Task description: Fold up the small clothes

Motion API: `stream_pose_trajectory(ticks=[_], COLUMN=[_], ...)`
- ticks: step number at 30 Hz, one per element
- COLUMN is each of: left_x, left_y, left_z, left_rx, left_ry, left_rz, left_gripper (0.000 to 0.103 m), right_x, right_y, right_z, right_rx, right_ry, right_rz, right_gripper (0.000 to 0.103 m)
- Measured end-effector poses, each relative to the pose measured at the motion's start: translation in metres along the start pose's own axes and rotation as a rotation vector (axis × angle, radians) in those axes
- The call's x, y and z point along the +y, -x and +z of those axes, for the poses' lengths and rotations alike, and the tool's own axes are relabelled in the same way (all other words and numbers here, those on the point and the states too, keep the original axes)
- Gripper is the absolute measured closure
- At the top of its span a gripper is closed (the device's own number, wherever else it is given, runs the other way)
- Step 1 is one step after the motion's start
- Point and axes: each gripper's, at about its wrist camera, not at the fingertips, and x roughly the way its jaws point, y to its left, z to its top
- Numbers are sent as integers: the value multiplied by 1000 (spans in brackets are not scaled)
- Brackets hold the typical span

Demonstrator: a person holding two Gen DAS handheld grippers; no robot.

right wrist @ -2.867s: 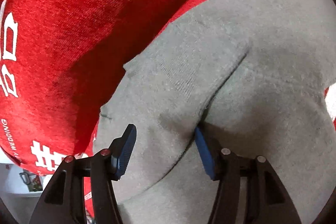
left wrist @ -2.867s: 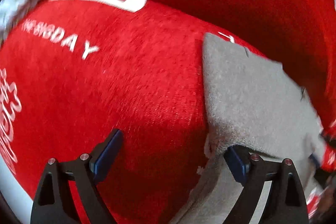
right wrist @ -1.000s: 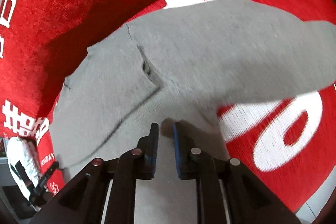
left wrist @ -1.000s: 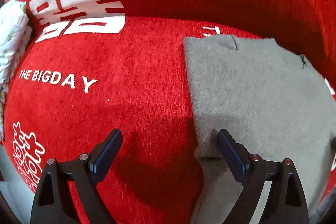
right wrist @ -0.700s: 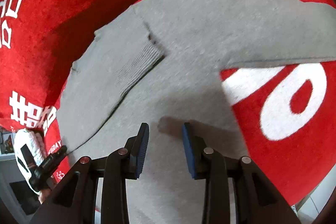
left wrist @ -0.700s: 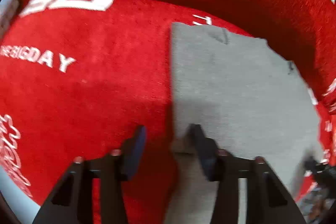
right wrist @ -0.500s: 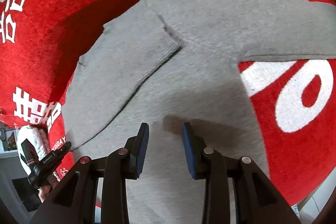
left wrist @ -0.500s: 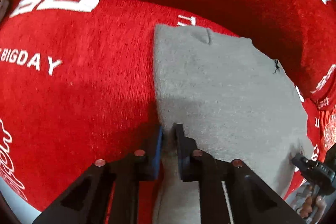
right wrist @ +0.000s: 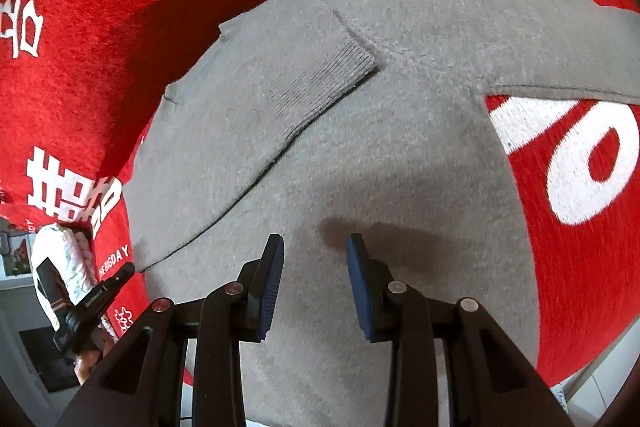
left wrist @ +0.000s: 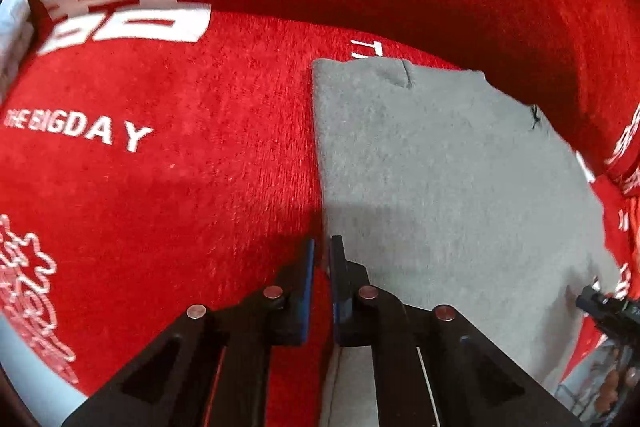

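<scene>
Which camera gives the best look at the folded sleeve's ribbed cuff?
The right wrist view: the ribbed cuff lies unobstructed across the grey sweater. The left wrist view shows only plain grey knit, no ribbing.

Both wrists downward (close), sweater [left wrist: 440, 187] shared

— What words can you read?
— "THE BIGDAY", in white letters on the red blanket [left wrist: 168, 187], near its left edge.
— Anything else?
— Big white signs near the top left corner, like Chinese writing. A big white "0" [right wrist: 576, 163] too, by the blanket's right edge.
— More?
— Small letters, too blurry.
</scene>
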Motion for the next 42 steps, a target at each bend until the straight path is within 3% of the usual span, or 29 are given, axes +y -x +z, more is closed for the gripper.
stream_pose_trajectory(ticks=[2,6,10,18,20,21,26,32,35,36,37,38,42], left_x=[-10,-36,-61,-99,-107,-109,-122,-132,-137,-140,-143,-145,-165], left_y=[5,7,2,-10,-9,-8,-6,-9,-11,-11,-12,-10,-5], left_z=[-4,-14,-21,-29,-29,-29,-27,-25,-23,-22,-21,-20,-17], left_rx=[9,20,30,61,60,59,40,33,30,33,37,26,-11], left_ry=[-28,-78,-103,-135,-142,-144,-152,-150,-150,-150,-145,-137,-179], left_rz=[32,73,55,53,52,52,72,80,84,82,83,103,112], left_gripper=[94,94,94,94,94,94,94,94,93,59,27,3,1], right_x=[-2,-8,-20,-59,-60,-58,-56,-60,-70,-74,-77,-80,-96], right_y=[3,8,6,-12,-13,-14,-10,6,14,18,20,22,31], right_z=[0,3,19,75,81,84,81,66,54,50,47,45,37], right_rx=[-1,-11,-31,-125,-129,-115,-89,-64,-54,-56,-59,-59,-68], right_ry=[-10,-26,-70,-325,-326,-308,-240,-158,-160,-163,-164,-166,-189], right_rz=[5,15,44,183,184,151,125,131,141,143,147,153,160], right_gripper=[67,56,56,56,70,98,97,92,59,46,45,45,40])
